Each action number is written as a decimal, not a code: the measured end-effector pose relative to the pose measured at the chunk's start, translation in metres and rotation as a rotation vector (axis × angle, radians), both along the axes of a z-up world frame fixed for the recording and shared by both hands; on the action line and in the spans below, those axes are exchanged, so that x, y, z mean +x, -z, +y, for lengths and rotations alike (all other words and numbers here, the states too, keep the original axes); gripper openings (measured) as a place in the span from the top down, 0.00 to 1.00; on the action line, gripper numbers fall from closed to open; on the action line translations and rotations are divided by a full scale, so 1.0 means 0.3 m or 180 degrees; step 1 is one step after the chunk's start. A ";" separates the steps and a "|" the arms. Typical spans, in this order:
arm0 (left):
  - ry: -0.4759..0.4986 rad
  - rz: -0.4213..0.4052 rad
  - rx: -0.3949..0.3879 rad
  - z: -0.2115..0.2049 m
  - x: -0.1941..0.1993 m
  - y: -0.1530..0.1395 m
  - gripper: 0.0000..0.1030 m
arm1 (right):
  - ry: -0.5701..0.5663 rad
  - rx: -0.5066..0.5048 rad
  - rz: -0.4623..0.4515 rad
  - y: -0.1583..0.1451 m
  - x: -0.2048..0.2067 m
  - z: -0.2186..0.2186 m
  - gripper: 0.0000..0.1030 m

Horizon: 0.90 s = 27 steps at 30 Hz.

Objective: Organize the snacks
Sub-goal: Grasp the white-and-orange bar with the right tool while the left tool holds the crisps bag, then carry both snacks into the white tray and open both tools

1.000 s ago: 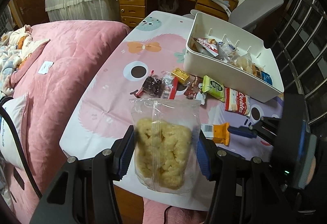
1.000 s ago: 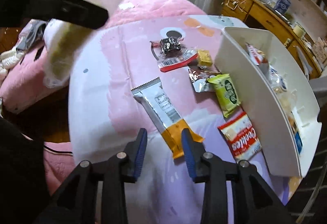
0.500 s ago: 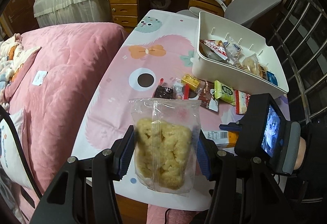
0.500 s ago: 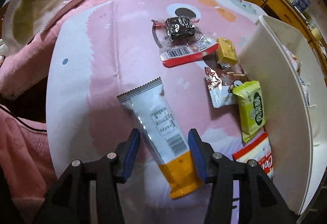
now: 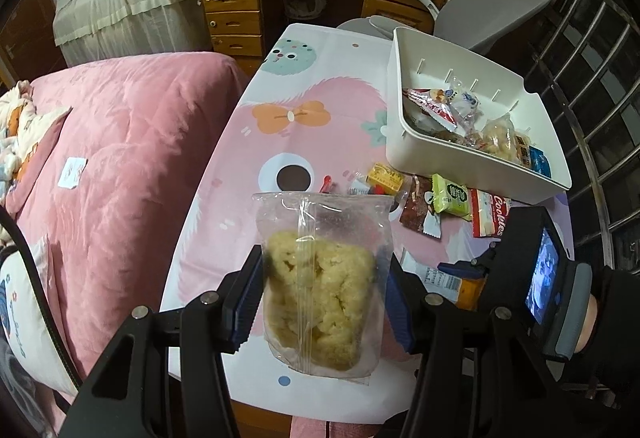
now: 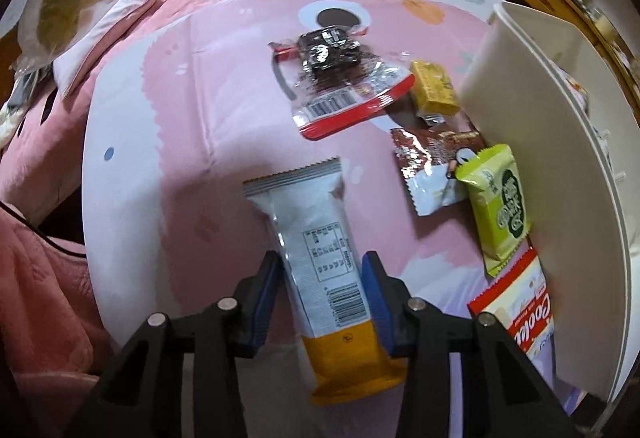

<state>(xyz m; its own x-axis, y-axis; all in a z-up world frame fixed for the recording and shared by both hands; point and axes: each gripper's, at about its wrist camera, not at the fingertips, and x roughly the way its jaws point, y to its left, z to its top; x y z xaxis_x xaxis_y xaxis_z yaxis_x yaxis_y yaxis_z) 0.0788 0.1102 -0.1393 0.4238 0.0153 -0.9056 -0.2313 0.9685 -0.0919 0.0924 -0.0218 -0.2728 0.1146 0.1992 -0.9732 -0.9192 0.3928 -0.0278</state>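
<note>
Pink cloth (image 6: 192, 126) lies open leftward; white bin (image 6: 560, 166), seemingly, blocks right.

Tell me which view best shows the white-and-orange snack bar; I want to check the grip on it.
The right wrist view: the white-and-orange snack bar lies nearly whole on the table between the closing pads of the right hand-held gripper. The left wrist view shows only a barcode-and-orange sliver behind the left hand-held gripper's puffed-snack bag.

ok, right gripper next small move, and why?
Probably finish closing, then lift. The right gripper straddles the white-and-orange bar, which lies flat on the table; its jaws are closing. The left gripper already holds the puff bag.
</note>
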 end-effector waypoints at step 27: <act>0.0627 -0.0052 0.0217 -0.235 0.237 -0.069 0.48 | 0.1562 0.0796 -0.0172 -0.289 0.135 -0.371 0.69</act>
<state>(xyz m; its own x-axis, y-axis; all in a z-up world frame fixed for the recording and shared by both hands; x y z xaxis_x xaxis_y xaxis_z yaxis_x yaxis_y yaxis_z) 0.1499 0.0398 -0.1186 0.4393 -0.0082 -0.8983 -0.0359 0.9990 -0.0267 0.1330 -0.1331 -0.1861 0.3005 0.3343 -0.8933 -0.6265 0.7754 0.0794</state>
